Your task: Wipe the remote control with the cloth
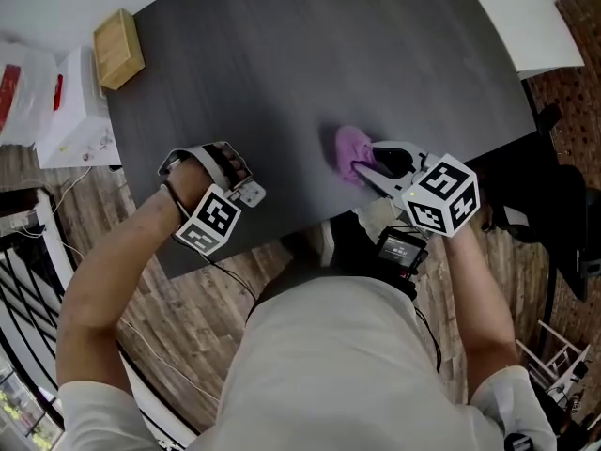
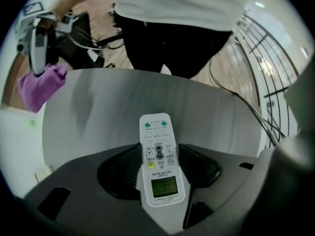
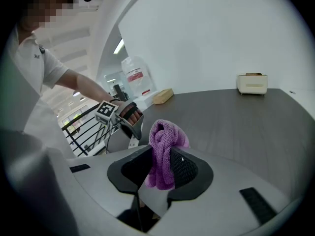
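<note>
A white remote control (image 2: pixel 160 156) with green and yellow buttons and a small screen stands lengthways between the dark jaws of my left gripper (image 2: pixel 160 173), which is shut on it and points down at the dark table (image 1: pixel 310 64). In the head view the left gripper (image 1: pixel 225 167) sits near the table's front left edge and hides the remote. My right gripper (image 1: pixel 363 169) is shut on a bunched purple cloth (image 1: pixel 351 148) over the table's front middle. The cloth (image 3: pixel 165 149) sticks out past the right gripper's (image 3: pixel 160 168) jaws. A clear gap of table separates cloth and remote.
A wooden block (image 1: pixel 119 48) lies at the table's far left corner, with white packages (image 1: pixel 70 111) beyond it. A cream box (image 3: pixel 252 83) stands at the far edge. A black chair (image 1: pixel 559 224) and a metal railing (image 1: pixel 23 289) flank the person.
</note>
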Available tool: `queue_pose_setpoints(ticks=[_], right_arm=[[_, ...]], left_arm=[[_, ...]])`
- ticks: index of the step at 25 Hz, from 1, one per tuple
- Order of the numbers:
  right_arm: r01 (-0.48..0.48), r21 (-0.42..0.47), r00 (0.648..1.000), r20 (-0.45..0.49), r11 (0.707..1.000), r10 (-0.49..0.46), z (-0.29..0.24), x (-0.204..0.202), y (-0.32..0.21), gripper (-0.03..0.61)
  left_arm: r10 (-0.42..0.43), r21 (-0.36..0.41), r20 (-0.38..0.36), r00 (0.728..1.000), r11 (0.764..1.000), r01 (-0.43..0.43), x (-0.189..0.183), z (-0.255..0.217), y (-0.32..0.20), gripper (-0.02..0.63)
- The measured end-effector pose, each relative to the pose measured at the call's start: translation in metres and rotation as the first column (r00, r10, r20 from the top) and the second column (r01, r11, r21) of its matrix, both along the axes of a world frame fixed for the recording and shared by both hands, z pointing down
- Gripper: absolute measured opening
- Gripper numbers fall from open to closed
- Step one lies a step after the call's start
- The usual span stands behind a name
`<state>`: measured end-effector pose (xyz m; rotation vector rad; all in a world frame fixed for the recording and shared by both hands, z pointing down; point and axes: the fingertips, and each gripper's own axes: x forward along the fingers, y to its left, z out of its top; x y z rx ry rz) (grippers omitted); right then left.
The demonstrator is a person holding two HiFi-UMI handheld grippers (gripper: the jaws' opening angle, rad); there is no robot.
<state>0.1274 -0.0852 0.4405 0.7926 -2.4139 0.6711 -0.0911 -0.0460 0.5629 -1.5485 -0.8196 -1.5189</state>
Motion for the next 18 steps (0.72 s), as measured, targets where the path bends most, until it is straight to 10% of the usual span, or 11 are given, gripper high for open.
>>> queue_pose_setpoints(ticks=[6, 18], right_arm=[[-0.021, -0.002, 1.000, 0.002, 1.000, 0.021, 0.006, 0.003, -0.006, 0.114], [-0.032, -0.015, 0.999, 0.002, 0.999, 0.032, 0.011, 0.003, -0.013, 0.114]], left_arm=[[0.196, -0.026, 0.083, 0.977, 0.981, -0.195, 0.000, 0.008, -0.008, 0.232], [0.083, 0.008, -0.050, 0.995, 0.997, -0.082, 0.005, -0.002, -0.027, 0.250]])
